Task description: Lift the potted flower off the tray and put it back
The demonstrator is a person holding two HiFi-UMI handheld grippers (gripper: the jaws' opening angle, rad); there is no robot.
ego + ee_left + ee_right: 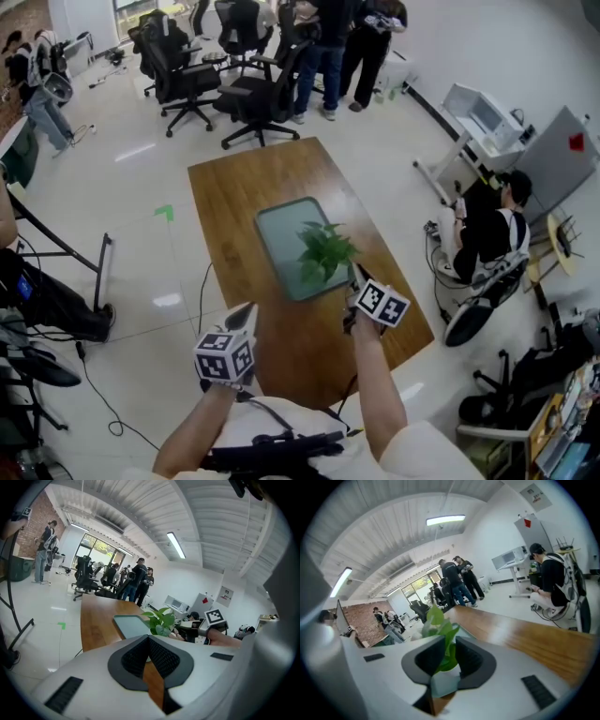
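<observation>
The potted flower (326, 251), green leaves in a small white pot (444, 682), is over the near right corner of the grey-green tray (281, 234) on the wooden table (234, 197). My right gripper (357, 274) reaches it from the near right. In the right gripper view the gripper (449, 641) is shut on the pot, with leaves standing up between the fingers. I cannot tell whether the pot touches the tray. My left gripper (247, 316) hovers over the table's near edge, left of the tray, shut and empty (149, 638). It sees the flower (161, 620) ahead.
Office chairs (253, 94) and standing people (328, 47) are beyond the table's far end. A seated person (492, 230) and a white desk (483, 117) are at the right. A black stand (94, 281) and cables lie on the floor at the left.
</observation>
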